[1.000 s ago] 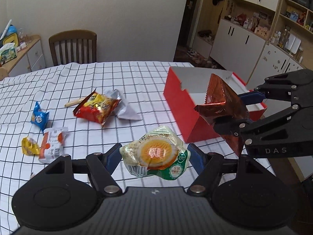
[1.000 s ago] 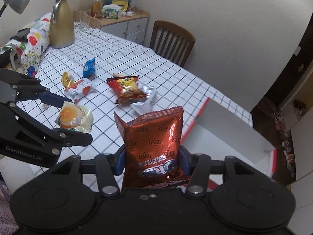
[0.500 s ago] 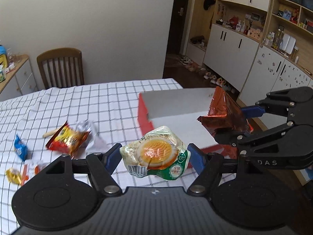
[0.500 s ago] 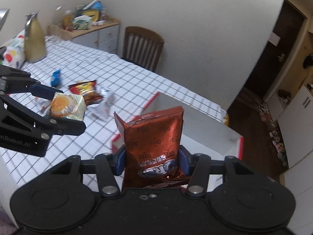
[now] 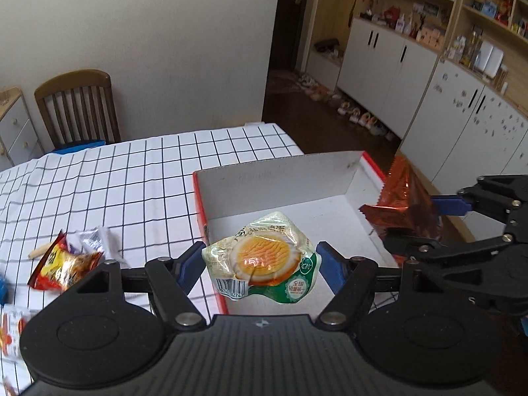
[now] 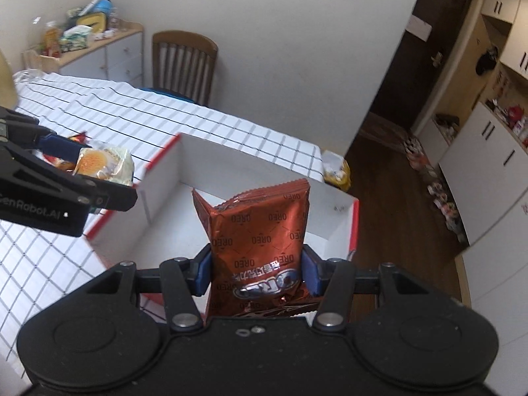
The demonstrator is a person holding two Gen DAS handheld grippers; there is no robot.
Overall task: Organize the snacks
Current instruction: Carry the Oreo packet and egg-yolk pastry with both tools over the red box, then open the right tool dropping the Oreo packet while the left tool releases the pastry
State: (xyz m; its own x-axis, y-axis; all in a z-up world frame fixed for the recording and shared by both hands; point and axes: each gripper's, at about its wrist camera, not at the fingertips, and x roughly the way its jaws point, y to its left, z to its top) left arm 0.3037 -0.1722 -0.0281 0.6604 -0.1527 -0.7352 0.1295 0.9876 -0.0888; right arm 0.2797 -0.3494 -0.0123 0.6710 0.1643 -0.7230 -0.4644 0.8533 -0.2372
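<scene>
Checked tablecloth under the box [image 5: 330, 178], both claws hover above it, left gripper [image 5: 259, 262] clamping a cake pack [image 5: 264, 260], right gripper [image 6: 255, 272] clamping an Oreo bag [image 6: 257, 231], drops seemingly next.

left claw [image 5: 259, 262]: clamped on a load, raised | right claw [image 6: 255, 269]: clamped on a load, raised

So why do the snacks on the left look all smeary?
Left wrist view: the snacks on the table smear from motion blur, while the held cake packet stays sharp. Right wrist view: the tablecloth lines streak, the cookie bag is crisp, and the fisheye bends the walls.
</scene>
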